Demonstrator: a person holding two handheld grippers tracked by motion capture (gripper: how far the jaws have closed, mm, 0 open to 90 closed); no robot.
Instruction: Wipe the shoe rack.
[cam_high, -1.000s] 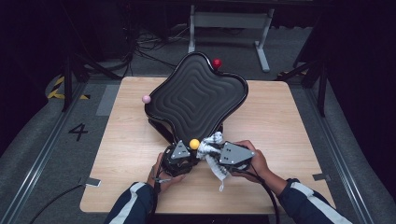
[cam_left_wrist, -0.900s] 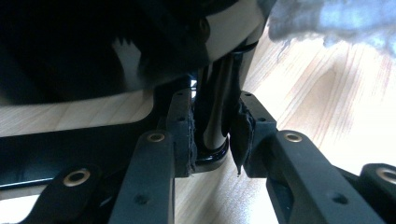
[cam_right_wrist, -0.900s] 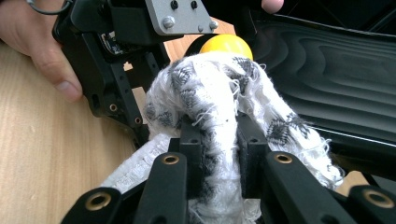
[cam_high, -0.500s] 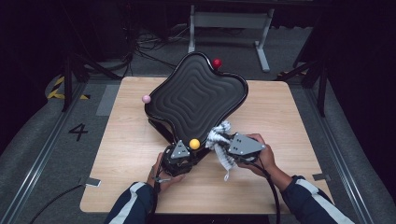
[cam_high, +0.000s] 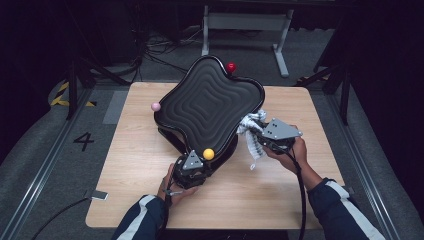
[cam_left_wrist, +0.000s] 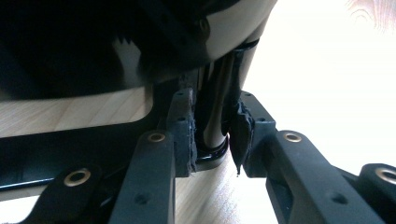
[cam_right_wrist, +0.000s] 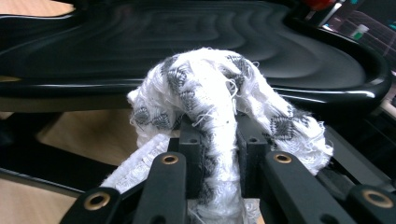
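Observation:
A black wavy-ribbed tray (cam_high: 210, 105) stands tilted on a dark stand in the middle of the wooden table (cam_high: 135, 165). A yellow ball (cam_high: 208, 153) sits at its near edge. My left gripper (cam_high: 198, 161) is just below that ball, and its jaws (cam_left_wrist: 212, 126) are shut on a glossy black post of the stand (cam_left_wrist: 211, 105). My right gripper (cam_high: 259, 134) is beside the tray's right edge, shut on a white and grey woven cloth (cam_high: 251, 131). The cloth (cam_right_wrist: 210, 93) bunches over the fingertips (cam_right_wrist: 217, 135) and hangs down, with the tray (cam_right_wrist: 187, 37) right behind it.
A red ball (cam_high: 230, 67) sits at the tray's far corner and a pink ball (cam_high: 155, 106) at its left edge. Bare wood lies left and right of the stand. Metal frame legs and cables stand on the dark floor beyond the table.
My right gripper has carried the cloth to the right and away from the left gripper, up along the tray's right edge. The left gripper has stayed on the post.

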